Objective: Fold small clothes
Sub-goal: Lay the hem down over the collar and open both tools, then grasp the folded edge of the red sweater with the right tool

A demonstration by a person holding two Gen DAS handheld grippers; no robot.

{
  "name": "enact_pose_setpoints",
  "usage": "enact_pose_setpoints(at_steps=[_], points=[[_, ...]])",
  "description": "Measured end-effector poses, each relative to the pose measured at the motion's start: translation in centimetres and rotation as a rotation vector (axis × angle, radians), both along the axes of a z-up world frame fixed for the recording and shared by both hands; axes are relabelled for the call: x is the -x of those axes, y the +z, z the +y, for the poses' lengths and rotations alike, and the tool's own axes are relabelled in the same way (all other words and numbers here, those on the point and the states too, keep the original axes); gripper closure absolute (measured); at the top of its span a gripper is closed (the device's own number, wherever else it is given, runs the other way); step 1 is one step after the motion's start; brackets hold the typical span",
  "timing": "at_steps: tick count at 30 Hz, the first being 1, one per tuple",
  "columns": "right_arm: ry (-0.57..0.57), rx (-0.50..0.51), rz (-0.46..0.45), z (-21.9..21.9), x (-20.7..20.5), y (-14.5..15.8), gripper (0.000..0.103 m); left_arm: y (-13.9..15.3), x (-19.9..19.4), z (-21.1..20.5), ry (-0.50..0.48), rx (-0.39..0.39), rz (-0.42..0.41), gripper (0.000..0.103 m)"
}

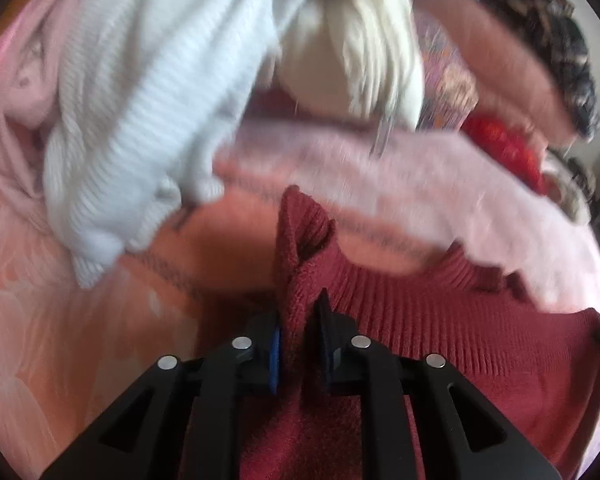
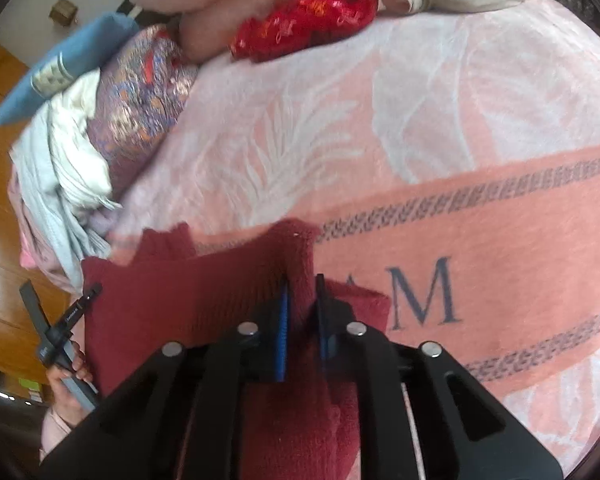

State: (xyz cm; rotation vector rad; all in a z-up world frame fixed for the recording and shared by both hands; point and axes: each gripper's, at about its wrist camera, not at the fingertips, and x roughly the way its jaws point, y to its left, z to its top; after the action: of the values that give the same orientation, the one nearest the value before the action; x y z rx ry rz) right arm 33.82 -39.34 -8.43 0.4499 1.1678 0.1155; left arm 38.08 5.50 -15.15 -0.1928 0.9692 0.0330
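Bedding in pink and salmon, a blanket (image 2: 380, 140) with a leaf pattern and large lettering of which only "M" reads, carries the dark red knit garment (image 2: 204, 292) near its front edge, not yet folded. Unfolded clothes (image 1: 140, 100) are piled along the left side. Left gripper (image 1: 300, 320) and right gripper (image 2: 302, 300) each pinch a raised corner of the garment.

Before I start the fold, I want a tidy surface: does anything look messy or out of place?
Yes. A jumbled heap of unfolded clothes crowds the left of the blanket; in the left view a pale ribbed garment spills toward the maroon knit. Both tools pinch the knit's bunched edge.
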Motion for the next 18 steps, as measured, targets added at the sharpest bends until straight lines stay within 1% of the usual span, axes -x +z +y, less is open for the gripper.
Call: enact_pose_setpoints(at_steps=[1, 2, 3, 4, 5, 6, 7, 8, 9, 10, 11, 12, 15, 18], points=[[0.015, 0.015, 0.001, 0.4, 0.0, 0.0, 0.073, -0.2, 0.0, 0.1, 0.001, 0.007, 0.010, 0.084], [0.027, 0.029, -0.006, 0.6, 0.1, 0.3, 0.067, -0.2, 0.1, 0.2, 0.004, 0.008, 0.008, 0.078], [0.033, 0.040, -0.011, 0.7, 0.1, 0.6, 0.066, 0.0, 0.1, 0.4, 0.010, 0.008, 0.008, 0.070], [0.042, 0.040, -0.010, 0.5, 0.2, 1.2, 0.066, 0.3, 0.1, 0.7, 0.016, 0.008, 0.013, 0.065], [0.040, 0.040, -0.010, 0.4, 0.4, 1.3, 0.063, 0.5, 0.2, 0.9, 0.024, 0.010, 0.019, 0.055], [0.040, 0.031, -0.009, 0.2, 0.6, 1.7, 0.061, 1.0, 0.6, 1.4, 0.032, 0.025, 0.016, 0.050], [0.046, 0.028, -0.006, 0.1, 1.0, 2.0, 0.061, 1.5, 1.1, 1.8, 0.042, 0.035, 0.015, 0.047], [0.060, 0.032, 0.004, 0.0, 1.5, 2.4, 0.059, 1.7, 1.1, 1.9, 0.047, 0.035, 0.022, 0.040], [0.068, 0.037, 0.018, 0.1, 1.8, 2.5, 0.051, 2.0, 1.6, 2.0, 0.042, 0.043, 0.035, 0.039], [0.082, 0.040, 0.038, 0.2, 2.5, 2.6, 0.047, 2.3, 2.2, 2.3, 0.028, 0.058, 0.043, 0.038], [0.093, 0.039, 0.046, 0.2, 3.1, 2.7, 0.045, 2.5, 3.1, 2.3, 0.010, 0.060, 0.054, 0.036], [0.121, 0.040, 0.059, 0.5, 4.3, 2.9, 0.045, 2.6, 3.6, 2.2, -0.002, 0.056, 0.064, 0.033], [0.172, 0.047, 0.105, 1.3, 7.4, 2.8, 0.045, 2.5, 6.0, 1.1, -0.076, 0.046, 0.103, 0.031], [0.208, 0.021, 0.149, 1.9, 10.9, 2.2, 0.044, 2.4, 8.8, 0.2, -0.139, 0.006, 0.116, 0.029]])
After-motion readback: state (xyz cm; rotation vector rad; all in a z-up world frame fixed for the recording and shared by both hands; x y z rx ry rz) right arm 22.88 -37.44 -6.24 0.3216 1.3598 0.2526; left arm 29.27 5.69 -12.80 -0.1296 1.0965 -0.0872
